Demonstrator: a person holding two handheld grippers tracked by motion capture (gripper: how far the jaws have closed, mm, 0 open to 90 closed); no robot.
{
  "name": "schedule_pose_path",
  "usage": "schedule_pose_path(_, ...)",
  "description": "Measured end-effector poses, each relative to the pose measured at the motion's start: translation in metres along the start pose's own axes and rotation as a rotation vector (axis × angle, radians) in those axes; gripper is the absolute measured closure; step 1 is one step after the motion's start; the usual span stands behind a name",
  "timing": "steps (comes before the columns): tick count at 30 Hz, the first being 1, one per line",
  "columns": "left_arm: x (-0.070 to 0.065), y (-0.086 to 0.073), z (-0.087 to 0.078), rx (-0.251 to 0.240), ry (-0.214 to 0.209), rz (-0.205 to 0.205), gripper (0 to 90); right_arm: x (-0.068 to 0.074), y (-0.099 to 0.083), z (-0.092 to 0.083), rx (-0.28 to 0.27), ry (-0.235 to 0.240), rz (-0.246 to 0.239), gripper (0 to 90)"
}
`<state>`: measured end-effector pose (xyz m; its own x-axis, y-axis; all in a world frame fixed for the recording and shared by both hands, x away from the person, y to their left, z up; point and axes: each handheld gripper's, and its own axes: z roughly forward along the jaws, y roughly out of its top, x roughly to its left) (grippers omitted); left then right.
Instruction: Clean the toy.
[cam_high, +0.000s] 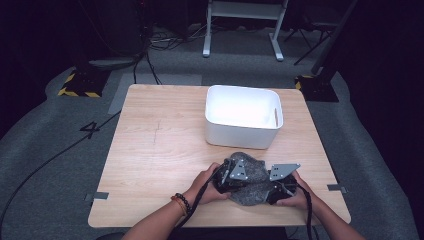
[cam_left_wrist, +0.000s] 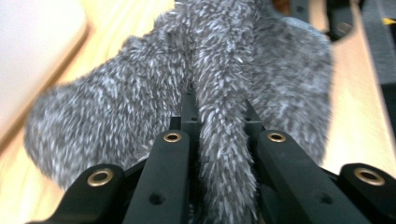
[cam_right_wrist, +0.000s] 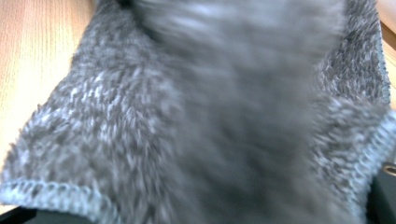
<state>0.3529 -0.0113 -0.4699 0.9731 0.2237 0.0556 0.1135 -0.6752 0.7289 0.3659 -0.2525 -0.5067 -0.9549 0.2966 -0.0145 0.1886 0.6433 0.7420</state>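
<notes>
- A white plastic tub (cam_high: 243, 116) stood just beyond the fuzzy grey cloth (cam_high: 252, 181), near the table's (cam_high: 150, 165) front edge.
- My left gripper (cam_left_wrist: 219, 135) pinched a fold of cloth.
- I couldn't tell my right gripper's (cam_high: 281, 186) state; cloth covered it.
- Bare wood lay open leftward.

Both forearms are bare, no sleeves. On the left wrist sits a bracelet (cam_high: 182, 202) of dark beads beside an orange-red band. Each gripper is black, topped with a grey three-cornered plate (cam_high: 238, 170) dotted with small holes, and a black cable (cam_high: 308, 210) trails off at six o'clock. On the left gripper (cam_left_wrist: 219, 116), brass-ringed screw holes (cam_left_wrist: 173, 136) stud the matte black jaws.
</notes>
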Motion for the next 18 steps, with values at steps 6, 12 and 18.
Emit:
schedule_pose_path(6,-0.003,-0.025,-0.018,0.034,0.016,-0.027,80.3,0.000,0.000,0.000,0.002,0.001,0.003,24.4)
schedule_pose_path(12,-0.006,-0.039,-0.033,0.058,0.047,-0.031,80.3,0.001,0.002,0.000,0.018,-0.004,0.008,24.4)
schedule_pose_path(18,-0.001,-0.064,-0.039,0.128,0.070,-0.083,80.3,0.001,0.002,0.000,0.017,-0.005,0.011,24.4)
